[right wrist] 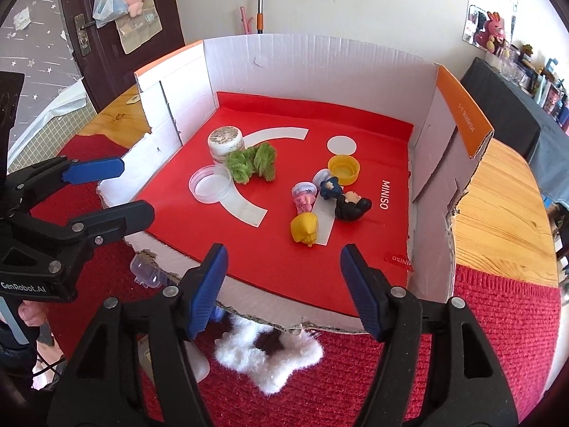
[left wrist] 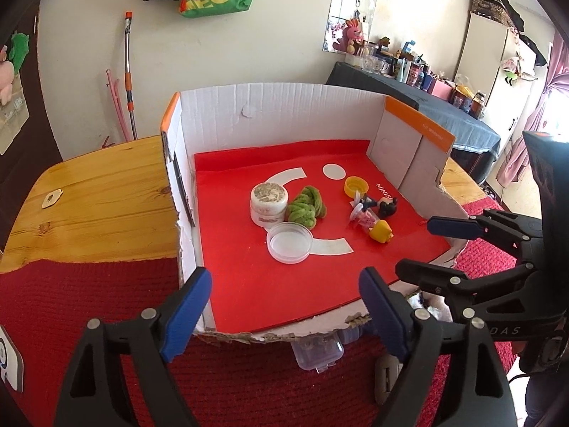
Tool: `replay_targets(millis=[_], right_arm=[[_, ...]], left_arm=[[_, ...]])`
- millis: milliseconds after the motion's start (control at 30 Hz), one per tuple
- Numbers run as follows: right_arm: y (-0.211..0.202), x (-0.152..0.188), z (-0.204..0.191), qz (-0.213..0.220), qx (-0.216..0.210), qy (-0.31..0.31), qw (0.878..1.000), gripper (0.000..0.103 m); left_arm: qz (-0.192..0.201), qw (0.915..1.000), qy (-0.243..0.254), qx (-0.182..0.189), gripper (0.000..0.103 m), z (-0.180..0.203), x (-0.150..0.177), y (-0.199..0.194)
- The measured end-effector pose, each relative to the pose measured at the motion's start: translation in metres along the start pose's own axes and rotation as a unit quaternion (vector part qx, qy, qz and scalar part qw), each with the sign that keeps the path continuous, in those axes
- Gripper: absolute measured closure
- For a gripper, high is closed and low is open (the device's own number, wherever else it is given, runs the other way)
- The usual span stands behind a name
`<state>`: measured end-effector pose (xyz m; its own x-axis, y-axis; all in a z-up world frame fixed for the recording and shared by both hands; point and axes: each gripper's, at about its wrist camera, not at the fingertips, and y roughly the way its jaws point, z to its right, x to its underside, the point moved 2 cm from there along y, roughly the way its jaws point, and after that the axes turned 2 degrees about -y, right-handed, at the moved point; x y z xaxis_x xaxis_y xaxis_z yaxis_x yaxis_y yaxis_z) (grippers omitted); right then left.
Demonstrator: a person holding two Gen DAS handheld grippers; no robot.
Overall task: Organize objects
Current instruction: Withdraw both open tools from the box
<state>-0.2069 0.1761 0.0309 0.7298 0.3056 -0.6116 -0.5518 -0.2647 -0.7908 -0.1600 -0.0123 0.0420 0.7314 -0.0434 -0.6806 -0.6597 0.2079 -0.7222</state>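
A white cardboard box [left wrist: 277,114] [right wrist: 320,57] with a red floor holds a white jar [left wrist: 268,204] [right wrist: 224,142], a green knotted toy [left wrist: 306,208] [right wrist: 252,162], a clear lid [left wrist: 290,242] [right wrist: 209,186], a yellow cap [left wrist: 356,186] [right wrist: 343,169], small figurines [left wrist: 373,213] [right wrist: 332,201] and a yellow toy [left wrist: 380,231] [right wrist: 304,227]. My left gripper [left wrist: 284,313] [right wrist: 106,188] is open and empty at the box's near edge. My right gripper [right wrist: 284,291] [left wrist: 419,245] is open and empty, beside the left one. A clear plastic case [left wrist: 316,354] [right wrist: 147,272] and a white fluffy star [right wrist: 270,354] lie outside the box.
The box stands on a wooden table [left wrist: 96,199] [right wrist: 505,206] with a red knitted cloth [left wrist: 89,306] [right wrist: 498,320] in front. A dark cluttered sideboard [left wrist: 426,92] stands at the back right.
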Motion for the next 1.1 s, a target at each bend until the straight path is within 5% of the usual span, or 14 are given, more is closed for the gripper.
replay_targets(millis=[467, 1100], right_arm=[[-0.03, 0.007, -0.011, 0.036, 0.01, -0.005, 0.999, 0.02], [-0.071, 0.023, -0.023, 0.08, 0.014, 0.004, 0.997, 0.009]], left_arm=[[0.018, 0.9998, 0.004, -0.003, 0.004, 0.001, 0.005, -0.014], [0.036, 0.9993, -0.008, -0.007, 0.0, 0.0, 0.015, -0.033]])
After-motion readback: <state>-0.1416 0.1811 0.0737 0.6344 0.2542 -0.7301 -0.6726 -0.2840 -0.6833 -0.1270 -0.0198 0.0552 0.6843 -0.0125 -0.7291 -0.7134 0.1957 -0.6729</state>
